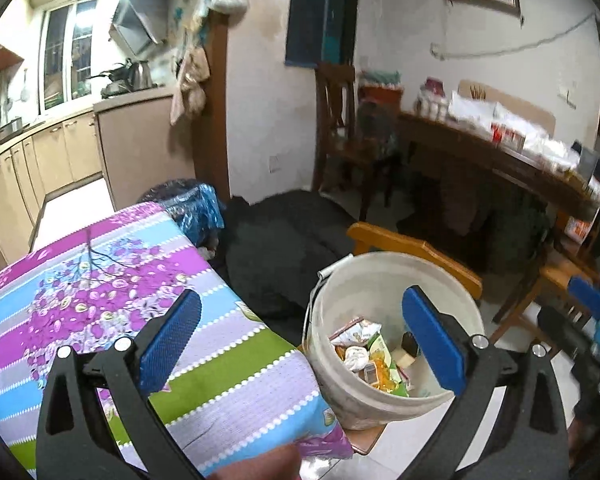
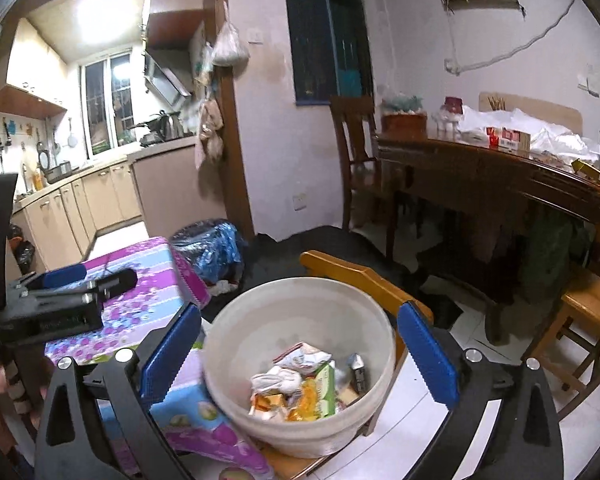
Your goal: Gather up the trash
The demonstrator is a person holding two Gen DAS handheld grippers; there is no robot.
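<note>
Both grippers, left (image 1: pixel 300 344) and right (image 2: pixel 298 354), spread wide, nothing held. Trash (image 2: pixel 300 388) sits in bucket (image 2: pixel 236 344) off table (image 1: pixel 100 264) corner. Next: scan table edges for leftovers, approach low.

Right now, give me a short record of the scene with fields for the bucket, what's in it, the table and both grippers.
bucket: round off-white plastic bucket, upright on a light wooden chair beside the table
contents: crumpled wrappers and packets, white, orange and green, lying on the bucket's bottom
table: covered by a floral striped cloth in purple, blue and green; no trash visible on it
left gripper: open, nothing between its blue pads
right gripper: open, empty, above the bucket
</note>
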